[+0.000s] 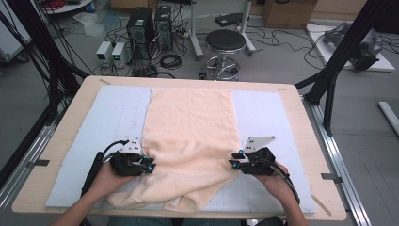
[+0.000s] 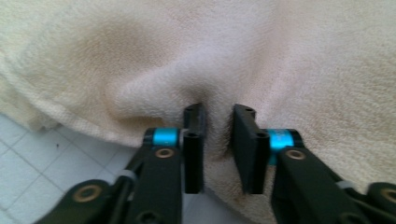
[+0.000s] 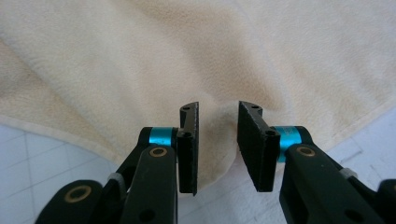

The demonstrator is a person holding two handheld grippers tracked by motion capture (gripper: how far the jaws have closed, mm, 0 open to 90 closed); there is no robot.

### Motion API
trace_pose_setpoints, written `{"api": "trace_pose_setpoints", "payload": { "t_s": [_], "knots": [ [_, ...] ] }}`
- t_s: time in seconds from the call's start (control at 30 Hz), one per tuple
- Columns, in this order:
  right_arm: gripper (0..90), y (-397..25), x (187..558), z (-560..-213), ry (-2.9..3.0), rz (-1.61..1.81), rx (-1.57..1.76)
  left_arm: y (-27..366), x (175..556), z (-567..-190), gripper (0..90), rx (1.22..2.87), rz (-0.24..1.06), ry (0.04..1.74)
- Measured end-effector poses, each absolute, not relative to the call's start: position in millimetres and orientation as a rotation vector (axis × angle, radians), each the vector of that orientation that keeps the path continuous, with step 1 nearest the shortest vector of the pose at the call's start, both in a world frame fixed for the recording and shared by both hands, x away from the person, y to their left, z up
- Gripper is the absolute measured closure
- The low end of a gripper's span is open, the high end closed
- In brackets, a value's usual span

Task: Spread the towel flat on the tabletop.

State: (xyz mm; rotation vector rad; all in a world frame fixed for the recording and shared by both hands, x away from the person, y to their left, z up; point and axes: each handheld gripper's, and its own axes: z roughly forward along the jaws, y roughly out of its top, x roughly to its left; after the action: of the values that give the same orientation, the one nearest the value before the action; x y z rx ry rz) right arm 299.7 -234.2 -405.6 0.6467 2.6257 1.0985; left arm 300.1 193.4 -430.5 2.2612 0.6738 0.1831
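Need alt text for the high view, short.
A person's two hands each hold a black two-jaw gripper against opposite side edges of a cream terry towel, the left gripper at its left edge and the right gripper at its right. The towel lies lengthwise on a pale blue gridded mat on a light wooden table, its near end rumpled.

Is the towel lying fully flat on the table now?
No. The towel is flat at its far end, but its near part is bunched and wrinkled between the left gripper and right gripper.
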Motion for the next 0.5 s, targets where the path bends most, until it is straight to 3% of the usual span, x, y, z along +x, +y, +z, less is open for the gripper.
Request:
{"api": "trace_pose_setpoints", "payload": {
  "t_s": [0.1,0.2,0.33,0.5],
  "knots": [
    [65.7,-228,301,-411,2.687,1.07,0.635,194,301,-430,83.6,2.26,0.191,0.691],
    [66.1,-214,305,-422,2.729,0.961,0.595,197,298,-427,85.0,2.256,0.208,0.694],
    [80.3,-208,308,-426,2.725,0.932,0.609,204,294,-426,85.2,2.258,0.214,0.706],
    [84.9,-216,306,-421,2.765,0.95,0.621,205,291,-423,85.4,2.24,0.193,0.701]
  ]
}}
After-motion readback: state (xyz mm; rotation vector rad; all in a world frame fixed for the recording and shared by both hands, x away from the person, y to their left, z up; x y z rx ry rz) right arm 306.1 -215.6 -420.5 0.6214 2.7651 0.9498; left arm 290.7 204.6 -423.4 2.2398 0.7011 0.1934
